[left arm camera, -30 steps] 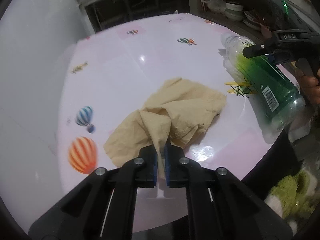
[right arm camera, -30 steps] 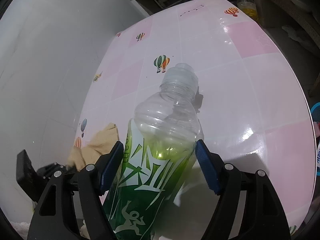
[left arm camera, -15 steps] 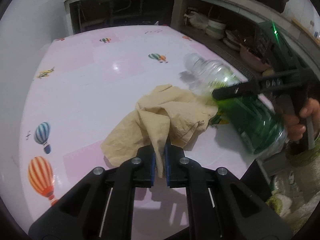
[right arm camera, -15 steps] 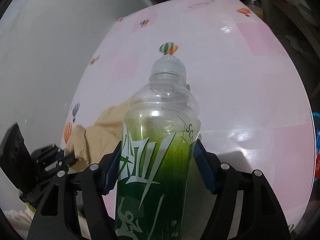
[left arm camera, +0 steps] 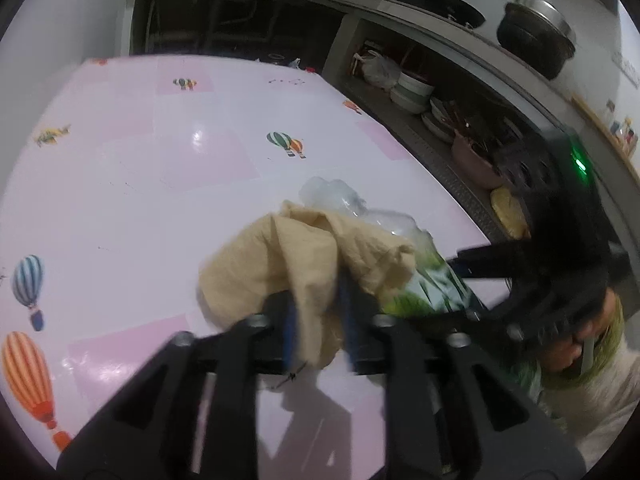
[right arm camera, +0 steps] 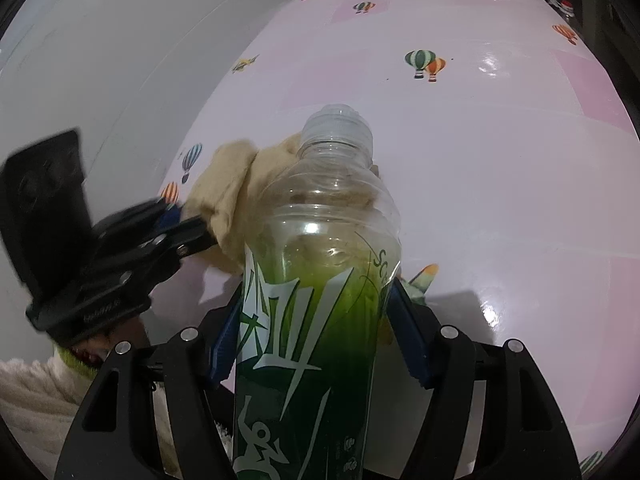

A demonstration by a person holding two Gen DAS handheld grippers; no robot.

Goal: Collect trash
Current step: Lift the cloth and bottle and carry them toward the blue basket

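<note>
Your left claw (left arm camera: 316,334), earlier clenched, is opening around the beige cloth (left arm camera: 296,268), now against the bottle (right arm camera: 320,280) your right claw (right arm camera: 316,340) grips at six o'clock.

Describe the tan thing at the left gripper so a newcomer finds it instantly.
Start at the pink table printed with hot-air balloons. Near its front edge, a crumpled tan paper napkin lies between the opening jaws of the left gripper. It is soft, matte and beige, unlike the glossy green-labelled bottle beside it.

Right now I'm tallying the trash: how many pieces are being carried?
2: a crumpled tan napkin between the opening left tongs, and a green-labelled plastic bottle clamped in the right tongs. More may be hidden.
</note>
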